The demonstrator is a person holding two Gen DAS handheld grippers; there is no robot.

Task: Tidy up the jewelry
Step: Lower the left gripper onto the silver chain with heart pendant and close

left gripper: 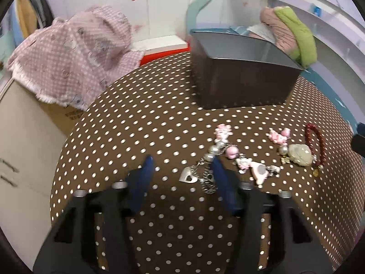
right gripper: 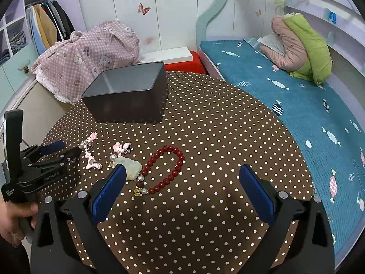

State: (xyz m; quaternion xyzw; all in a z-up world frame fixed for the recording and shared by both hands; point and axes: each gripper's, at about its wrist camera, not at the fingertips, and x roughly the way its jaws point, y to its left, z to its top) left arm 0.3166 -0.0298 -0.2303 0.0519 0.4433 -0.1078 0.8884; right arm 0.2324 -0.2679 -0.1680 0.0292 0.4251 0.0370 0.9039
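Observation:
A dark grey open box [left gripper: 241, 75] stands at the back of a round table with a brown polka-dot cloth [left gripper: 146, 123]; it also shows in the right wrist view [right gripper: 127, 98]. Jewelry lies in front of it: a silver chain bracelet with a heart charm [left gripper: 189, 175] and pink charms [left gripper: 222, 132], a pale jade pendant [right gripper: 129, 167], and a red bead bracelet [right gripper: 166, 171]. My left gripper [left gripper: 182, 162] is open, low over the cloth, its right finger beside the chain. My right gripper [right gripper: 182, 171] is open around the red bead bracelet, above it.
A pink dotted cloth [right gripper: 91, 61] covers a cabinet behind the table on the left. A bed with a teal cover [right gripper: 296, 105] and a pink-green jacket [right gripper: 301, 48] runs along the right. A red and white box [right gripper: 178, 57] sits behind the table.

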